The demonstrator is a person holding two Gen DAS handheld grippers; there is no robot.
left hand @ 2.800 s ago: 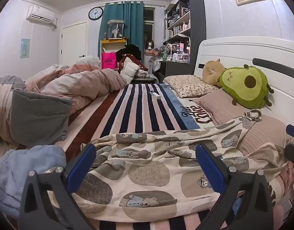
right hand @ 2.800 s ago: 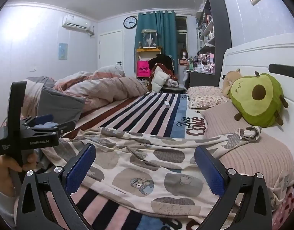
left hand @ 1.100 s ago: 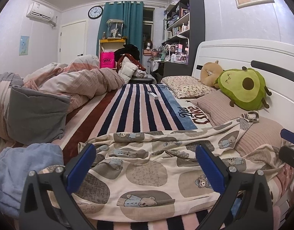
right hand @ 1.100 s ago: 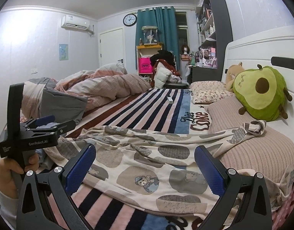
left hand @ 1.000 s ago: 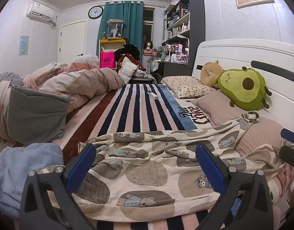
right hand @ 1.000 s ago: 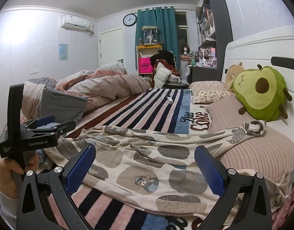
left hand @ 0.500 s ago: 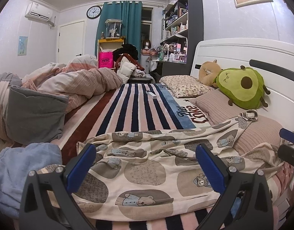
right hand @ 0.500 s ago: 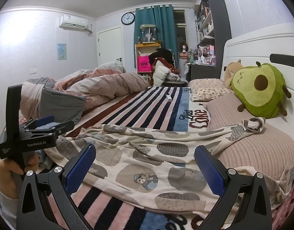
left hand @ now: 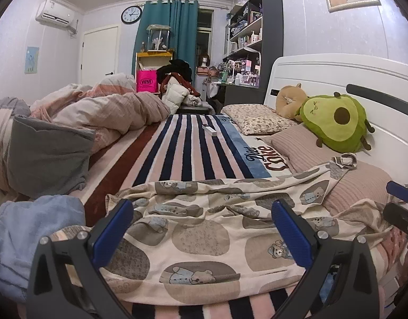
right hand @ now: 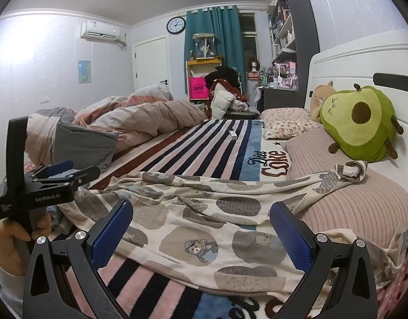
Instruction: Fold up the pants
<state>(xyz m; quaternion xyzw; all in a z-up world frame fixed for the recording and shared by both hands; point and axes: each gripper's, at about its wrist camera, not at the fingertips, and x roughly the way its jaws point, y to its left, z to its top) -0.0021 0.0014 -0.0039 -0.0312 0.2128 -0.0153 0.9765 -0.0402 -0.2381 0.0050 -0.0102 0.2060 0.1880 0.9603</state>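
The cream pants (left hand: 204, 228) with a bear and oval print lie spread and wrinkled across the striped bed, one leg end reaching onto the ribbed pink pillow. They also show in the right wrist view (right hand: 212, 226). My left gripper (left hand: 201, 228) is open and empty, hovering just above the near part of the pants. My right gripper (right hand: 201, 228) is open and empty above the pants' near edge. The left gripper also shows at the left of the right wrist view (right hand: 58, 172), held by a hand.
A light blue garment (left hand: 31, 226) lies at the left. A rumpled duvet (left hand: 97, 111) and grey pillow (left hand: 47, 156) fill the left side. An avocado plush (left hand: 336, 122), pillows and white headboard (left hand: 336, 74) are on the right. A small white remote (left hand: 209, 130) lies on the striped blanket (left hand: 193, 154).
Both grippers have drifted only slightly; the view shifts a little. The pants lie as before and both stay open.
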